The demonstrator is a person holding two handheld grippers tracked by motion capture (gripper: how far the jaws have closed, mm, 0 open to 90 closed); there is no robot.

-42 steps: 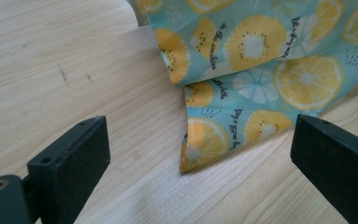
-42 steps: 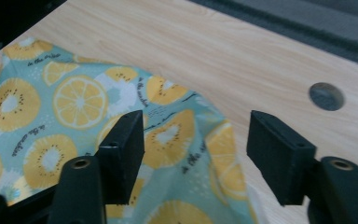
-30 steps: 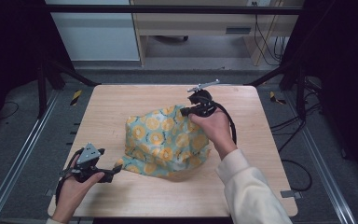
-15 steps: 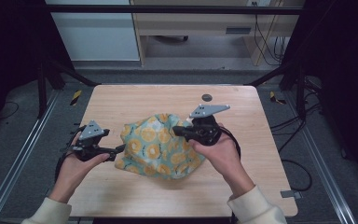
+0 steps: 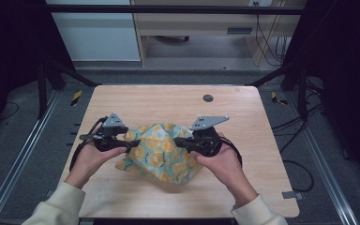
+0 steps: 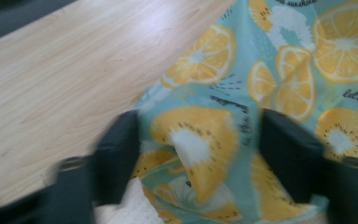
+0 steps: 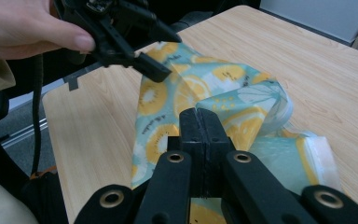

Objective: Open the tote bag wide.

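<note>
A teal cloth (image 5: 159, 154) printed with orange and kiwi slices lies bunched in the middle of the wooden table (image 5: 168, 101). My right gripper (image 5: 178, 141) is shut on a raised fold at the cloth's right side; in the right gripper view its jaws (image 7: 199, 116) meet with the cloth (image 7: 242, 98) pinched between them. My left gripper (image 5: 132, 145) is at the cloth's left edge. Its jaws (image 6: 200, 158) have just been closing and stand apart around a fold of cloth (image 6: 200, 140), pads clear of it. The left gripper (image 7: 166, 53) also appears in the right gripper view, over the cloth's far edge.
A small dark round hole (image 5: 208, 98) sits in the tabletop at the back. Bare wood surrounds the cloth on all sides. Metal rails (image 5: 14, 164) run along the floor left and right, with cables (image 5: 300, 168) at the right.
The left gripper rose from the table's front left corner to the cloth's left edge and its jaws narrowed. The right gripper drew the cloth's far edge toward the person, bunching it.
</note>
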